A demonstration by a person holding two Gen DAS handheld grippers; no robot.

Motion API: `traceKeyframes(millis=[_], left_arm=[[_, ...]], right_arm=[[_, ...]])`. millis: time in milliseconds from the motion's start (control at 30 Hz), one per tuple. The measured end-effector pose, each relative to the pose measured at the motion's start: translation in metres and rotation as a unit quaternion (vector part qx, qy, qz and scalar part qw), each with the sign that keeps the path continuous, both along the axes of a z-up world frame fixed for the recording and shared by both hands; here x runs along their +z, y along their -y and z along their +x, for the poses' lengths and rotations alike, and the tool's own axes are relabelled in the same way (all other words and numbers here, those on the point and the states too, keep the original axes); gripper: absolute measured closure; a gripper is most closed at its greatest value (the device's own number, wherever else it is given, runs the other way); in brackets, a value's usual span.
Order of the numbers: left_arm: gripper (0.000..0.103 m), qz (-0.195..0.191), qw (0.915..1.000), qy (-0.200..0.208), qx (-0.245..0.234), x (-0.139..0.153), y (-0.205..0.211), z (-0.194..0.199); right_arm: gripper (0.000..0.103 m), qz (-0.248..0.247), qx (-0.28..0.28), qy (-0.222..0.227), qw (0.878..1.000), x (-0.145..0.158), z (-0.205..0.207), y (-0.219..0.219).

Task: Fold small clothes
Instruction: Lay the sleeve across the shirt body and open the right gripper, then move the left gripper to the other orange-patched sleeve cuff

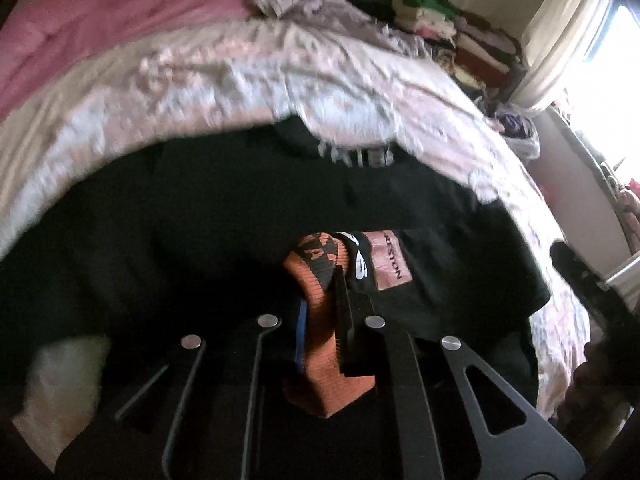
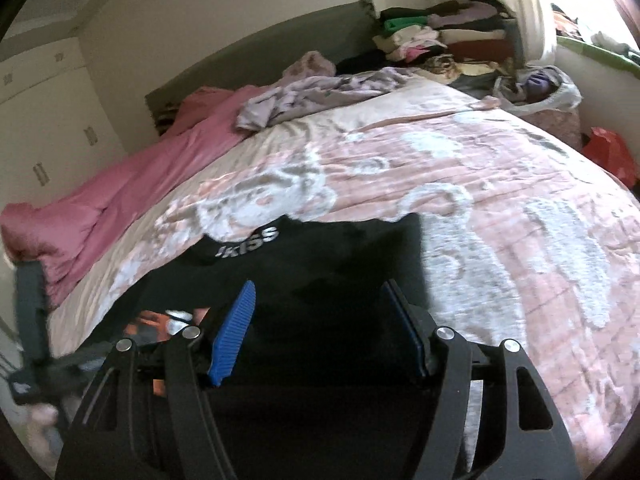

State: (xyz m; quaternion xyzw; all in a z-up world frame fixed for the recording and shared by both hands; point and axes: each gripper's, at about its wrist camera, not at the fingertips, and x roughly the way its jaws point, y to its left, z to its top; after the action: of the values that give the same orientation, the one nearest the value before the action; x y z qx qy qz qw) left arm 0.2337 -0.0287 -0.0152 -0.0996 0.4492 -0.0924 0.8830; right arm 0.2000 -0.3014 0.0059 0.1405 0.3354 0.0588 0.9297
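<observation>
Left wrist view: left gripper [image 1: 320, 304] sits at lower centre of the frame, jaws drawn close and pinching a fold of the black T-shirt [image 1: 240, 216] where its orange print [image 1: 320, 320] shows. The cloth bunches up between the fingers. A pink label [image 1: 390, 260] with lettering lies just right of the pinch.

Right wrist view: right gripper [image 2: 320, 328] at lower centre, jaws spread wide, nothing between the blue pads [image 2: 234, 332]. It hangs above the T-shirt [image 2: 320, 264]; contact with the cloth cannot be told. Shirt lies on the pink-and-white bedspread [image 2: 500, 208], collar toward mid frame, white lettering [image 2: 247, 243] at the neck.

Upper part of frame: lilac garment [image 2: 312, 92] crumpled, pink blanket [image 2: 120, 196] along the left, stack of folded clothes [image 2: 440, 36] at upper right.
</observation>
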Motion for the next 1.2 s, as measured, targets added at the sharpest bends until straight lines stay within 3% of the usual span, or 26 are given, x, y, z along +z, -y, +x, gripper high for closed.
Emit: traceKeyframes(millis=[133, 300, 367, 433, 633, 867, 1000, 1100, 1200], left_arm=[[0.099, 0.018, 0.9991, 0.028, 0.026, 0.023, -0.025, 0.009], [0.098, 0.037, 0.9982, 0.021, 0.044, 0.024, -0.046, 0.022], [0.092, 0.043, 0.9981, 0.013, 0.044, 0.02, -0.048, 0.024], [0.078, 0.059, 0.9967, 0.009, 0.055, 0.015, -0.052, 0.023], [0.078, 0.093, 0.9935, 0.027, 0.06, 0.014, -0.053, 0.005], [0.076, 0.137, 0.9899, -0.035, 0.015, -0.031, -0.027, 0.012], [0.075, 0.129, 0.9908, -0.036, 0.017, -0.043, -0.031, 0.011], [0.072, 0.115, 0.9927, -0.03, 0.021, -0.038, -0.035, 0.007], [0.063, 0.103, 0.9941, -0.018, 0.028, -0.027, -0.04, -0.003]], right_arm=[[0.039, 0.002, -0.016, 0.001, 1.0, 0.001, 0.0, 0.011], [0.039, 0.0, -0.017, -0.006, 1.0, -0.002, 0.001, 0.012], [0.039, -0.01, -0.011, -0.011, 1.0, -0.005, 0.003, 0.006], [0.039, -0.025, 0.0, -0.019, 1.0, -0.009, 0.005, -0.003], [0.039, -0.058, 0.04, -0.03, 0.997, -0.019, 0.012, -0.031], [0.037, -0.123, 0.077, -0.073, 0.987, -0.046, 0.032, -0.066], [0.032, -0.134, 0.054, -0.116, 0.983, -0.071, 0.041, -0.058], [0.031, -0.127, 0.058, -0.112, 0.984, -0.074, 0.039, -0.056], [0.021, -0.093, 0.068, -0.097, 0.989, -0.063, 0.032, -0.055]])
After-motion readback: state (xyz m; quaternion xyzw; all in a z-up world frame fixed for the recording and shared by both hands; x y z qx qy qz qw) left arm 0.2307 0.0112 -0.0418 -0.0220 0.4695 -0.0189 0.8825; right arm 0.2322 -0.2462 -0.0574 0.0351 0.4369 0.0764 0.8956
